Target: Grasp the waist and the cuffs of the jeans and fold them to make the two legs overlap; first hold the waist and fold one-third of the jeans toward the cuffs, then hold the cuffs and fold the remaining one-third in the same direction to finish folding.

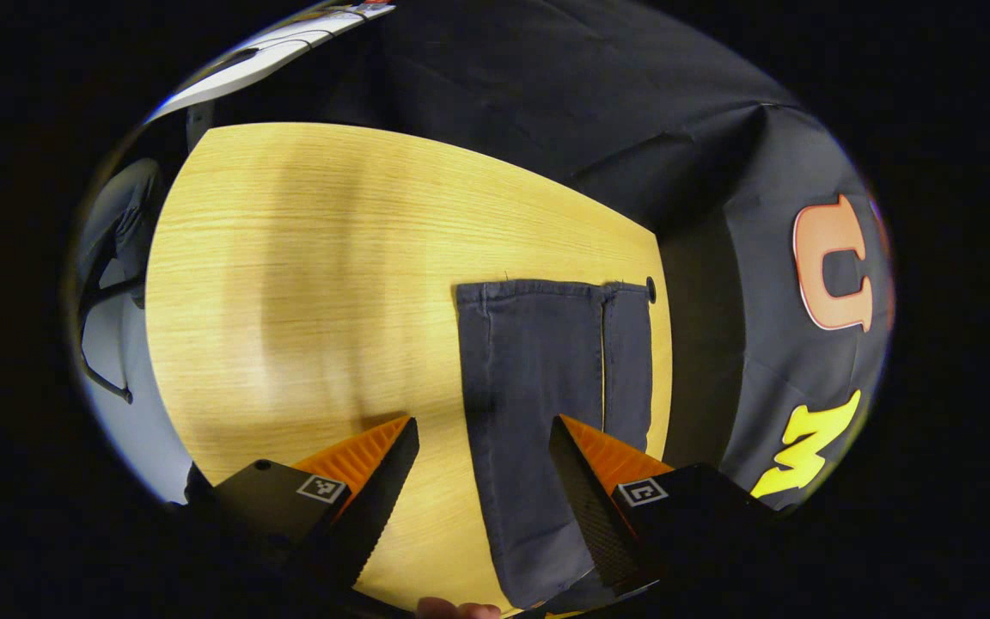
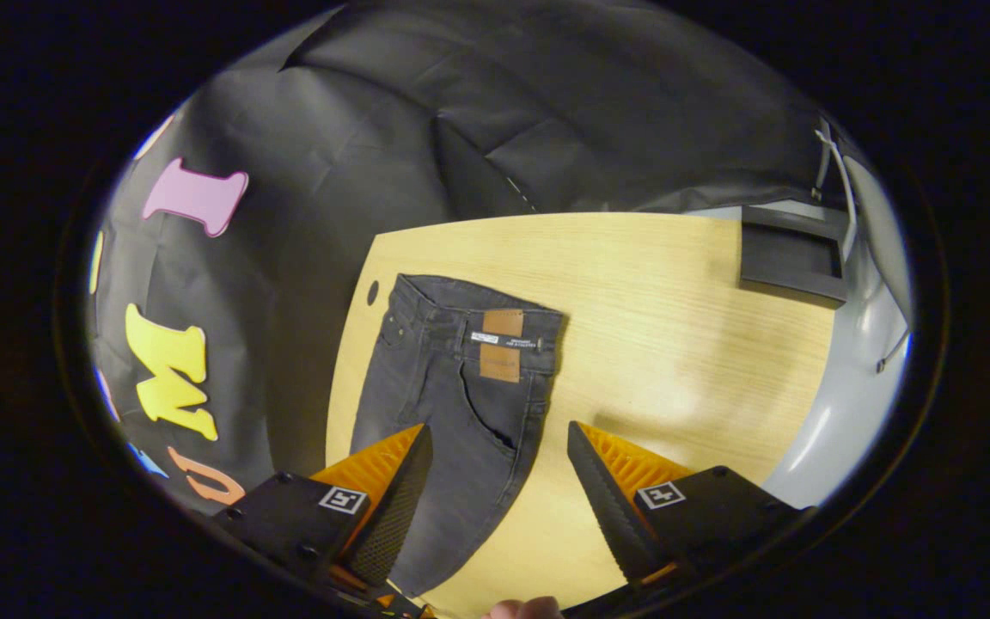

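one pair of jeans [image 1: 546,404] lies flat on the counter [image 1: 306,284], its two cuffs ahead of the released left claw [image 1: 484,443], its waist [image 2: 478,322] ahead of the released right claw [image 2: 499,447].

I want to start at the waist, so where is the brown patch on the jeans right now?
In the right gripper view the brown patch sits on the waistband of the jeans, at the far end from the open right tool, near the table's left edge.

Your left gripper [image 1: 482,468] has black bodies and ribbed orange fingers with dark textured pads. Your right gripper [image 2: 499,477] matches. Each body carries a small square marker.
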A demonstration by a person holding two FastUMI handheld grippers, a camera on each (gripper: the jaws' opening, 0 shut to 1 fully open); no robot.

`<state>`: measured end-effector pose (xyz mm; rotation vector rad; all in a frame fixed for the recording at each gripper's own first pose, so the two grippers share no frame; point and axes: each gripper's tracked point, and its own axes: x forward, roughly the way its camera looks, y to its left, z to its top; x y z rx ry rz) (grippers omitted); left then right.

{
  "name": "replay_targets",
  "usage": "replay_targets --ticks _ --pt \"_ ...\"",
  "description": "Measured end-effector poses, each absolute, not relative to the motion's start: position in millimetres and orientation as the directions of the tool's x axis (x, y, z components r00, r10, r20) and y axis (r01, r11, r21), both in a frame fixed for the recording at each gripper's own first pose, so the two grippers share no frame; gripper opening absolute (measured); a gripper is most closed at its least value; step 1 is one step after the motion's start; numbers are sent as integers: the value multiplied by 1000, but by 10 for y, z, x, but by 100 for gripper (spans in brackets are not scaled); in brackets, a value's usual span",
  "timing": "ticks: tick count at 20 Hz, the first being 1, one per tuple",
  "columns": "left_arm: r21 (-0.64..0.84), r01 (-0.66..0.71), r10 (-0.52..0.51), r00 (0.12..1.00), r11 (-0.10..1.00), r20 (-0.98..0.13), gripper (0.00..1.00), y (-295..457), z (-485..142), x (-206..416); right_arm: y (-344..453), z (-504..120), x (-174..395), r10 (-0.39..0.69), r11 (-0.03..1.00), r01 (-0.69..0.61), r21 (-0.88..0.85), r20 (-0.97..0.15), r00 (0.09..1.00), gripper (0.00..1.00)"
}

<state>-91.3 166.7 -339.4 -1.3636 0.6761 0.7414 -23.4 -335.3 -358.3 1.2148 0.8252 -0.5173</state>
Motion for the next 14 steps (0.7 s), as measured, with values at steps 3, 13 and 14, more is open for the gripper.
replay_targets --ticks 3,13,14 --pt "-602 -795 84 606 71 -791 98 1767 -3437 -707 -3455 -3710 -132 61 263 765 588 -801 595 98" --pt "-603 -791 82 611 102 -787 98 1852 -3455 -315 -3528 -3955 297 31 297 793 531 -836 548 98" --pt "-608 -787 75 616 108 -784 98 1847 -3450 -260 -3514 -3970 290 26 316 796 515 -844 536 98"
